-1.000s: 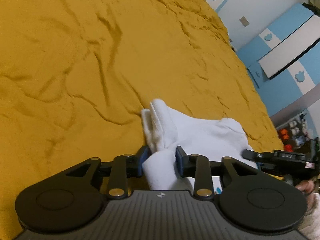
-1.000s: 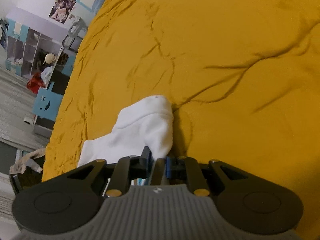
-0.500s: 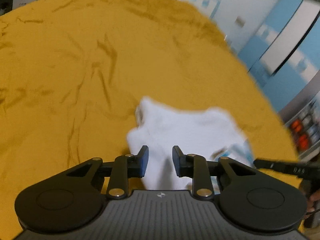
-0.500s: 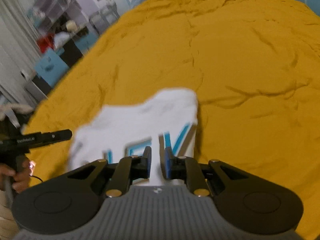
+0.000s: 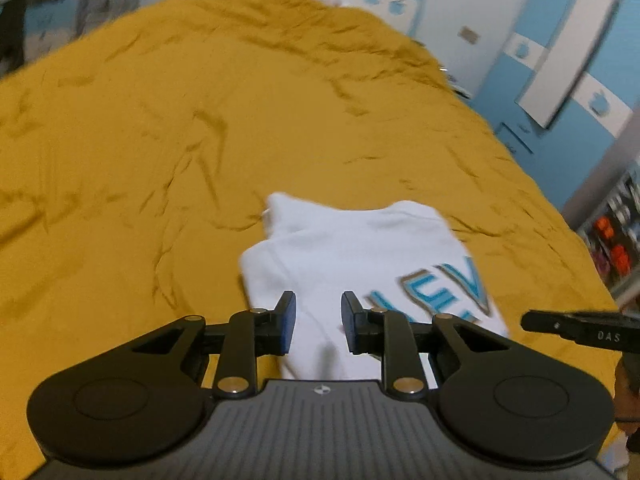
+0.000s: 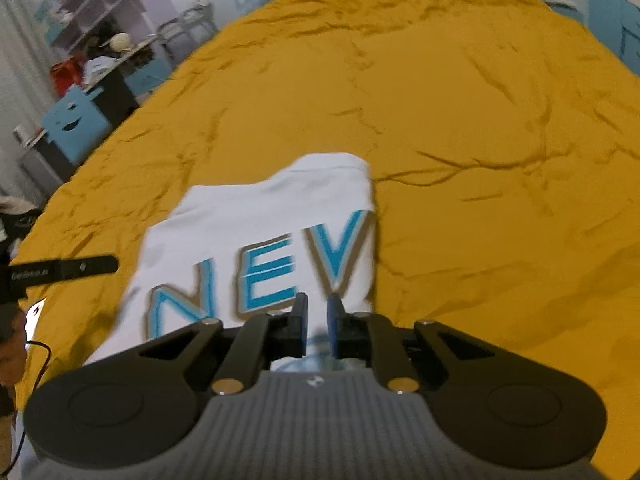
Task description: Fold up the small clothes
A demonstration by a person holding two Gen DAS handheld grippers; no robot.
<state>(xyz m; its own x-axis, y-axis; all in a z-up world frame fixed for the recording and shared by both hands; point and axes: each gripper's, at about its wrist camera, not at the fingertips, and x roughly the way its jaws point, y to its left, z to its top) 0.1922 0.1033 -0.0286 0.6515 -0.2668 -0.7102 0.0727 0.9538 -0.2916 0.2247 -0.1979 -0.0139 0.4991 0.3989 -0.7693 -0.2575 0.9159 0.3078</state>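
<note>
White cotton shirt (image 5: pixel 360 256) with blue letters "NEV" lies on the mustard bedsheet (image 5: pixel 160 120), near the sheet's close edge, partly spread and hanging up toward both tools. In my left wrist view the left gripper (image 5: pixel 318 326) has its jaws a moderate gap apart; white cloth fills the space between them and runs under the housing, but I cannot tell whether the blue pads (image 5: pixel 289 322) actually press on it. The right gripper's black arm pokes in at that view's right edge. In my right wrist view the shirt (image 6: pixel 256 240) shows its printed face, one sleeve or hem corner folded at the far end. The right gripper (image 6: pixel 318 322) has its jaws nearly together, only a thin slit left, and a fold of the white fabric sits pinched in that slit. Both frames are motion-blurred. Blue cabinets (image 5: pixel 560 60) stand past the bed; shelves (image 6: pixel 100 12) stand on the other side.
</note>
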